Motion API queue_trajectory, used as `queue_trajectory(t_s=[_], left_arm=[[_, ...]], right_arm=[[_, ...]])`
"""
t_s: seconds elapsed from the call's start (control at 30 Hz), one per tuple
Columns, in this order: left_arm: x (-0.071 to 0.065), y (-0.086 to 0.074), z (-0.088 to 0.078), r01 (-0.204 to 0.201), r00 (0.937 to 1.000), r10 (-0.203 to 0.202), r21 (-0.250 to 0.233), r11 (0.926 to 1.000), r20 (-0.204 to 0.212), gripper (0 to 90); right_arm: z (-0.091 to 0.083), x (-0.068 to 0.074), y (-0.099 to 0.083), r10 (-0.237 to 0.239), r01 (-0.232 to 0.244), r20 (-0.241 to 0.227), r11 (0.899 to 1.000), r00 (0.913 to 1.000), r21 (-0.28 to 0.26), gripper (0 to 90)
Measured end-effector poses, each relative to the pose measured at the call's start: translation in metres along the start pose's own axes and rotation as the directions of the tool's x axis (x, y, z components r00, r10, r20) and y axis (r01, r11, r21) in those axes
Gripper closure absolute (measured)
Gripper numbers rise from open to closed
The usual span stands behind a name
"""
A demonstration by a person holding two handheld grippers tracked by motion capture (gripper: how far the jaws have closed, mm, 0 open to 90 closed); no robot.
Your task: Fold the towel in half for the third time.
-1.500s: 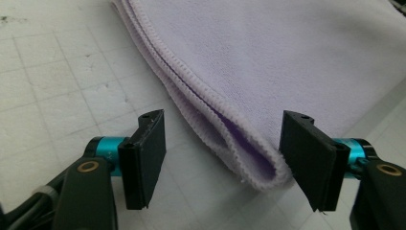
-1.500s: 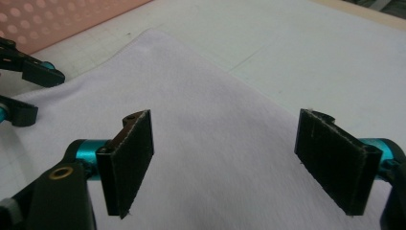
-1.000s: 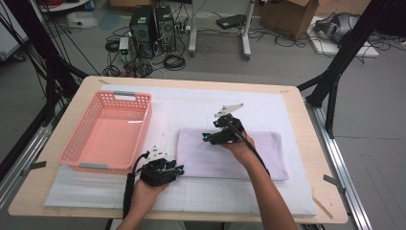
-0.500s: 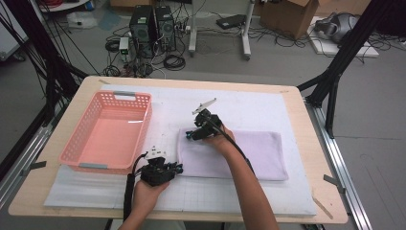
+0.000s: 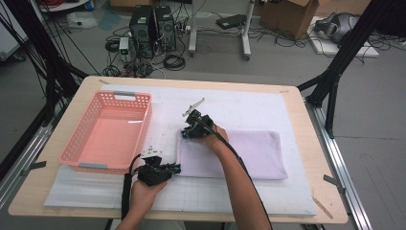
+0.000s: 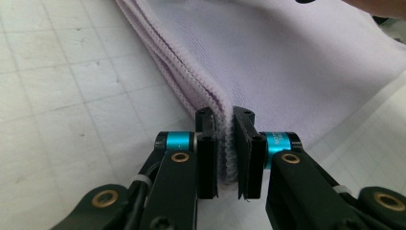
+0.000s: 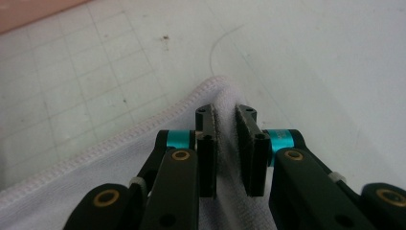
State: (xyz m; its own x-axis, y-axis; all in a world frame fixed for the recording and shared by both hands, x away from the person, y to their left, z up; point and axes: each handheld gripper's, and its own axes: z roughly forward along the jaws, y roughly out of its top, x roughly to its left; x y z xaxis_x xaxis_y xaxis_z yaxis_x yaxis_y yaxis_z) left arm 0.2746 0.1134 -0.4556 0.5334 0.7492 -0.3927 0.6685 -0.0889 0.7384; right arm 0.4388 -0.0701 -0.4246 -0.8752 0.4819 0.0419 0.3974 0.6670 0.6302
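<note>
The folded lilac towel [image 5: 232,154] lies just right of the pink basket [image 5: 107,132]. The left gripper [image 6: 225,143], at the towel's near corner on the basket side, has just been closing and now pinches the stacked hem. The right gripper [image 7: 225,143] has likewise just closed on the far corner beside the basket, probably so both corners lift together

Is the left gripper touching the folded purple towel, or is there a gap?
Touching. The left gripper view shows the left gripper with its fingers pressed on the corner edge of the folded purple towel, which is pinched between them.
</note>
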Motion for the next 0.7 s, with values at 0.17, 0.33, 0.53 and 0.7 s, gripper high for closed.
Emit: queue_trajectory(t_s=[0.17,0.33,0.53,0.7], left_arm=[[-0.002,-0.002,-0.009,0.002,1.0,-0.002,-0.02,0.9998,-0.008,81.5],[-0.005,0.001,-0.026,0.007,1.0,-0.007,-0.06,0.9982,0.0,82.8],[-0.01,0.006,-0.042,-0.03,0.9995,0.032,-0.128,0.9913,0.008,83.2],[-0.017,0.007,-0.042,-0.061,0.9979,0.063,-0.156,0.9858,0.009,83.2]], right_arm=[[-0.005,0.005,0.004,-0.009,0.008,-0.023,0.999,0.9997,-0.042,79.8],[-0.017,0.01,0.01,-0.02,0.014,-0.053,0.995,0.9984,-0.102,80.0],[-0.033,0.013,0.015,-0.006,-0.012,-0.095,0.981,0.9955,-0.194,80.0],[-0.042,0.014,0.015,-0.012,-0.012,-0.104,0.973,0.9945,-0.228,80.0]])
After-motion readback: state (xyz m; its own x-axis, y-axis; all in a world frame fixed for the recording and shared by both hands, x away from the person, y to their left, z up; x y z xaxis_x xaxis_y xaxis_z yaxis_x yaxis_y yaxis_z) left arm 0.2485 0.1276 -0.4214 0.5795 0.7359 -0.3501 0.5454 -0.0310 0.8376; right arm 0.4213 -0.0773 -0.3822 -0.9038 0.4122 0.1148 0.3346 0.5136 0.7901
